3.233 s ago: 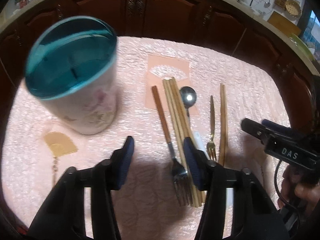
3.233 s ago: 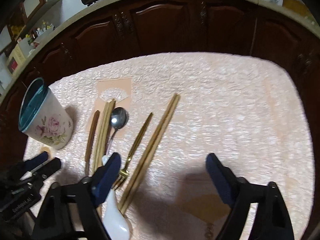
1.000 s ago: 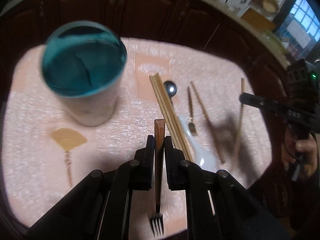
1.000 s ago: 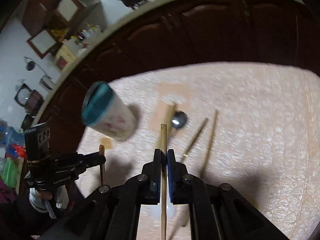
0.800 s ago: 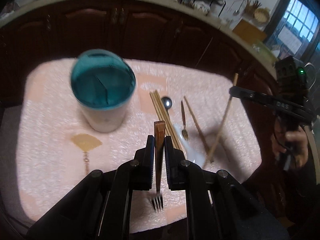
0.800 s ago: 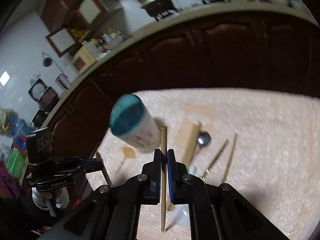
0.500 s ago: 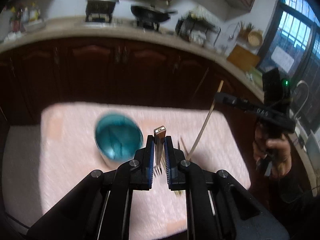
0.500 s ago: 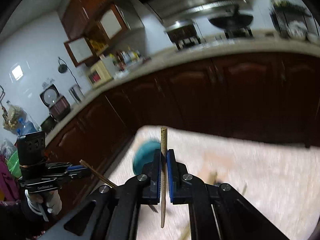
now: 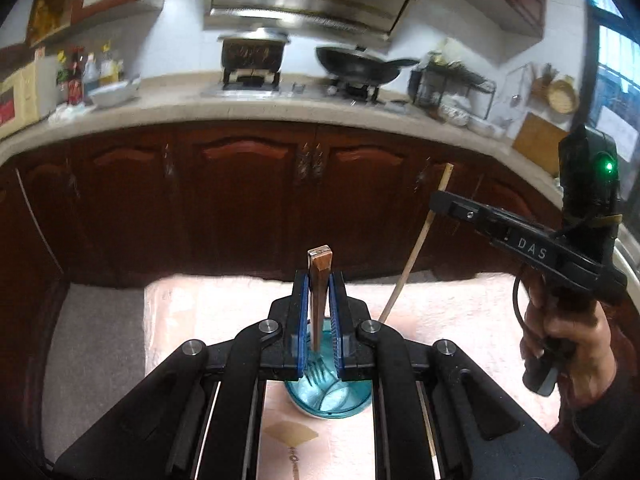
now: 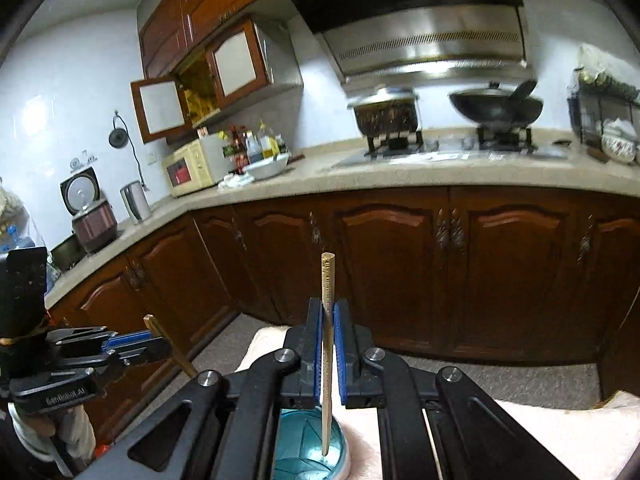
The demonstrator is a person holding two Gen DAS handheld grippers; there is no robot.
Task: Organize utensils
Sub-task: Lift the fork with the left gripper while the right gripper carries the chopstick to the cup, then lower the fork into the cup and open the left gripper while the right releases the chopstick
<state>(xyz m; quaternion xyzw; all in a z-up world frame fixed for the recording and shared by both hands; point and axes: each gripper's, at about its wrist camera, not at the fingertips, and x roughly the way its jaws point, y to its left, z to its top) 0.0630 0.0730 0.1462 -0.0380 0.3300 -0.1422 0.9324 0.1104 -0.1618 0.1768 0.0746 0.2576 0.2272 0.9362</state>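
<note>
Left gripper: fingers pinching wooden-handled fork, tines low centre over teal-rimmed cup | Right gripper: fingers pinching chopstick, tip in cup mouth, bottom centre | Cup: on pink-clothed bench

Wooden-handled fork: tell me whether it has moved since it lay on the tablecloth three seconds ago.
Yes. The fork has left the tablecloth; the left gripper holds it upright, tines down, over the blue-lined cup.
</note>
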